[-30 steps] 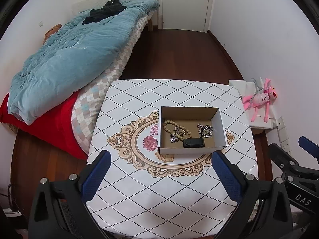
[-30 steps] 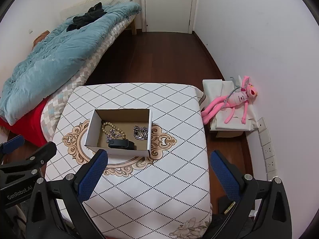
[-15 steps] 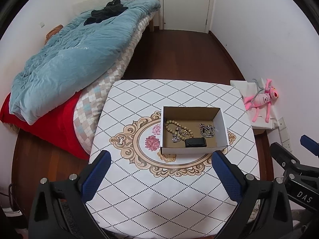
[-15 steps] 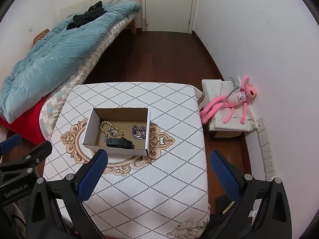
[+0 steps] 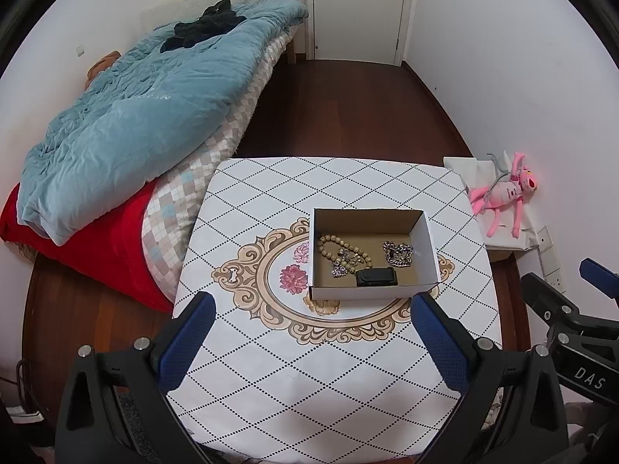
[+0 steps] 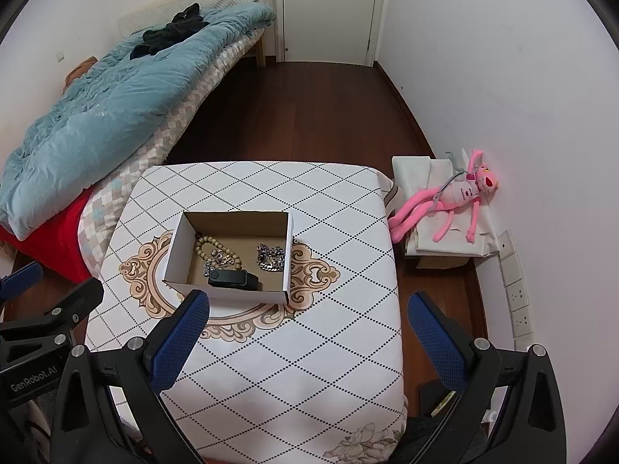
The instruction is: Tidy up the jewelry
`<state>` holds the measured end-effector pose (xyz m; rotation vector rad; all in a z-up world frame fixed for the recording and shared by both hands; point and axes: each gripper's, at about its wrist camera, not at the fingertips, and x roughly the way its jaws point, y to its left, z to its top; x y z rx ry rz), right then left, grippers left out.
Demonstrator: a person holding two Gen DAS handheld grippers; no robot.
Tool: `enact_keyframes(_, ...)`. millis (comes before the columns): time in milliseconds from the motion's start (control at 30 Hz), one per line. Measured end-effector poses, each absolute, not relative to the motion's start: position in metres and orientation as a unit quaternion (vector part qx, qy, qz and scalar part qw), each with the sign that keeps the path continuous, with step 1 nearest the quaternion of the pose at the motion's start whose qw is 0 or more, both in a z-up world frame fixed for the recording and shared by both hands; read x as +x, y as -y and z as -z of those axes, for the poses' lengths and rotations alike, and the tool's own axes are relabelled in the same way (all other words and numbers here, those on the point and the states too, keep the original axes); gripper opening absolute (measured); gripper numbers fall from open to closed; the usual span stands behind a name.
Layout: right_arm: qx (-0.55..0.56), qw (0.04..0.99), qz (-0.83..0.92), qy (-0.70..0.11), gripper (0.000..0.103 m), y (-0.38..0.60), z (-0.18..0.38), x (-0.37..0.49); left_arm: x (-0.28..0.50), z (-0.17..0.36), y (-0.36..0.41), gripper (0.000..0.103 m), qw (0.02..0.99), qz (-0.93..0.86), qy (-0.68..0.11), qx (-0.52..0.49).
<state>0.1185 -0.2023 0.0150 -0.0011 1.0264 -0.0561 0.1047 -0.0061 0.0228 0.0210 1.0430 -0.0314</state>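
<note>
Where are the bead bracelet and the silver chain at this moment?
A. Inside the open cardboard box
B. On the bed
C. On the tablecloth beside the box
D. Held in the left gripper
A: the bead bracelet and the silver chain both lie on the floor of the open cardboard box, next to a black object.

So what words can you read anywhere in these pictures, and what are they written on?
"DAS" - on the right gripper, seen from the left wrist view; the word may run on out of sight.
"GenRobot.AI" - on the left gripper, seen from the right wrist view.
The pink plush toy has small marks on its chest, too small to read.
Nothing readable on the cardboard box or the tablecloth.
</note>
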Motion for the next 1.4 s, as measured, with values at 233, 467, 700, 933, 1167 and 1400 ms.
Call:
enact_keyframes(233, -0.001, 0.871, 0.026, -0.491, 0.103, 0.202, -0.0157, 0.1183, 0.1047, -0.0235, 0.0062, 0.103, 0.866, 0.014, -0.499, 0.009)
enact_keyframes(467, -0.005, 0.871, 0.025, -0.491, 0.103, 0.2005, -0.0177, 0.1174, 0.1057, -0.025, 0.0057, 0.103, 0.867, 0.013, -0.497, 0.009)
enact_keyframes(700, -0.004, 0.871, 0.024, -0.491, 0.103, 0.2004, -0.0182, 0.1183, 0.106, -0.0254, 0.0047, 0.103, 0.868, 0.012, -0.497, 0.01)
enact_keyframes(933, -0.005, 0.871, 0.024, -0.491, 0.103, 0.2005, -0.0187, 0.1187, 0.1069, -0.0267, 0.0034, 0.103, 0.868, 0.012, -0.497, 0.009)
enact_keyframes(1167, -0.006, 0.871, 0.024, -0.491, 0.103, 0.2007, -0.0193, 0.1191, 0.1064, -0.0264, 0.0035, 0.103, 0.868, 0.01, -0.496, 0.01)
enact_keyframes(1400, -0.006, 0.871, 0.024, -0.491, 0.103, 0.2001, -0.0197, 0.1189, 0.106, -0.027, 0.0029, 0.103, 0.869, 0.013, -0.495, 0.008)
